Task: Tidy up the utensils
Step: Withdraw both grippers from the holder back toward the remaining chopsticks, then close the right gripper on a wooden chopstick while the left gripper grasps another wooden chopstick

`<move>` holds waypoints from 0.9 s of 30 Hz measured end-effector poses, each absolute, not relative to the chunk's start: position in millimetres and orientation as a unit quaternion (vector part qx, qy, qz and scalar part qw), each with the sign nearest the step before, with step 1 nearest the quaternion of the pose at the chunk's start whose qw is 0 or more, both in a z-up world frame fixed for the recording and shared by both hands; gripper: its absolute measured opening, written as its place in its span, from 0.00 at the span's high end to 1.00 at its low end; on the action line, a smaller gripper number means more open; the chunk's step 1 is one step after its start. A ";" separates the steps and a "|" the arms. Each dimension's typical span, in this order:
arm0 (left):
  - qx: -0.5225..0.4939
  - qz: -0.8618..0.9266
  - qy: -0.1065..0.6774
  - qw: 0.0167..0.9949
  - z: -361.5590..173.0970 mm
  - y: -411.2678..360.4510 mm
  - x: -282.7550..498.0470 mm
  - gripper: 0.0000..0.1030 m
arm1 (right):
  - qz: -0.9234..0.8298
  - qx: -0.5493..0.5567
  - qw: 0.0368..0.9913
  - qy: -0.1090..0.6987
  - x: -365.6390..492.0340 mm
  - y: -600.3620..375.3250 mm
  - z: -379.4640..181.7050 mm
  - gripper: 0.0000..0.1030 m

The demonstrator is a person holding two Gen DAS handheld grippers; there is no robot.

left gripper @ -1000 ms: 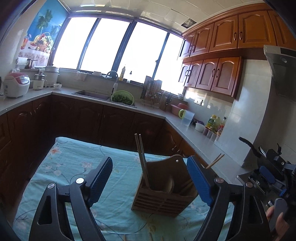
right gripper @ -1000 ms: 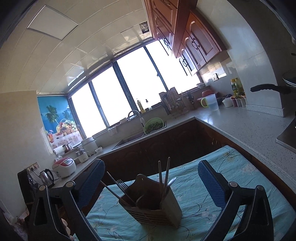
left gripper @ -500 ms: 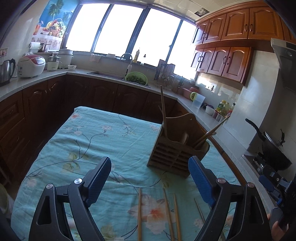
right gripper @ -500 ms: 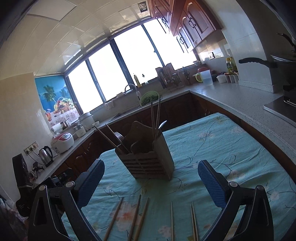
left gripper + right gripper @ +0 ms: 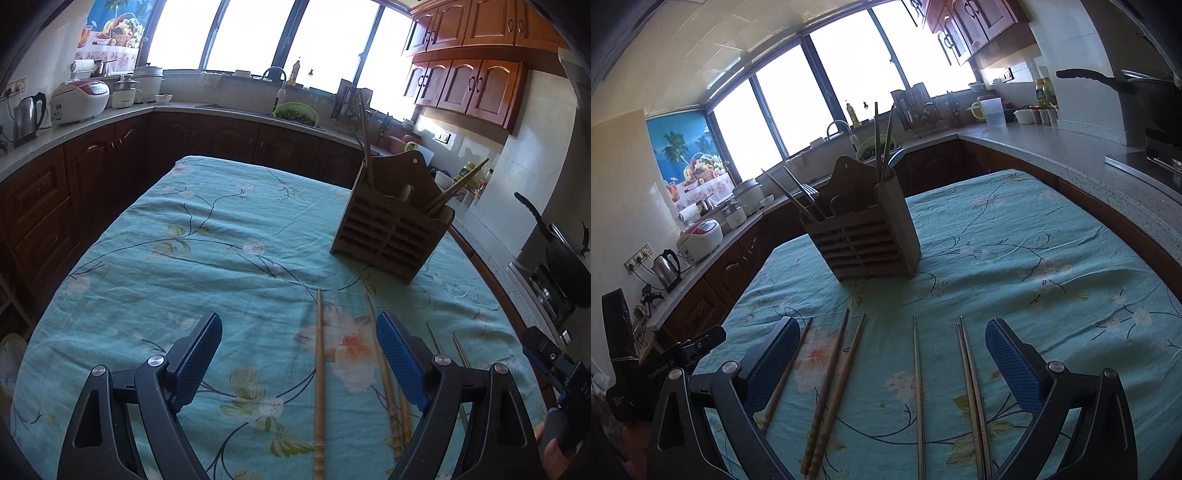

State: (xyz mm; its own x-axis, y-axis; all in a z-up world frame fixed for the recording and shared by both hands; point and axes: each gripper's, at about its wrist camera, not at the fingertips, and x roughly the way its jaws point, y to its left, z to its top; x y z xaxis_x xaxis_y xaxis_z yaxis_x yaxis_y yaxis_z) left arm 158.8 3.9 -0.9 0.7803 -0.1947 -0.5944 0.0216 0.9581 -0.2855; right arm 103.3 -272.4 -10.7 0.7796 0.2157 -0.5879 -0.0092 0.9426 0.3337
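Both tongs (image 5: 299, 345) (image 5: 892, 347) have dipped, revealing loose chopsticks (image 5: 918, 387).

A home kitchen: beyond the open jaws, wooden cabinets (image 5: 476, 88) and a long counter (image 5: 1071, 151) wrap the room, with a sink tap (image 5: 275, 74), rice cooker (image 5: 79, 99), kettle (image 5: 666, 264) and a wok (image 5: 565, 266) off right.

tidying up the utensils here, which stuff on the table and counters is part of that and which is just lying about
Part of the job:
- wooden chopsticks on the tablecloth
- metal chopsticks beside them
- wooden utensil holder

Just lying about:
- rice cooker
- electric kettle
- green colander
- wok
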 end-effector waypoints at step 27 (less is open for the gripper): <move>-0.082 -0.055 0.391 0.915 -24.2 -16.1 201.7 0.18 | 0.083 0.122 0.894 0.423 147.2 -237.0 -52.6 0.44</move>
State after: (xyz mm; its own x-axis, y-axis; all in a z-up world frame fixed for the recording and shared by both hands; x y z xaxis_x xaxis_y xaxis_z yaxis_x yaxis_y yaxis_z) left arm 201.7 -16.1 -24.2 0.6887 -0.1643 -0.7062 0.0357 0.9805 -0.1933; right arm 147.2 -237.0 -52.6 0.6276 0.2527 -0.7364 -0.0453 0.9561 0.2894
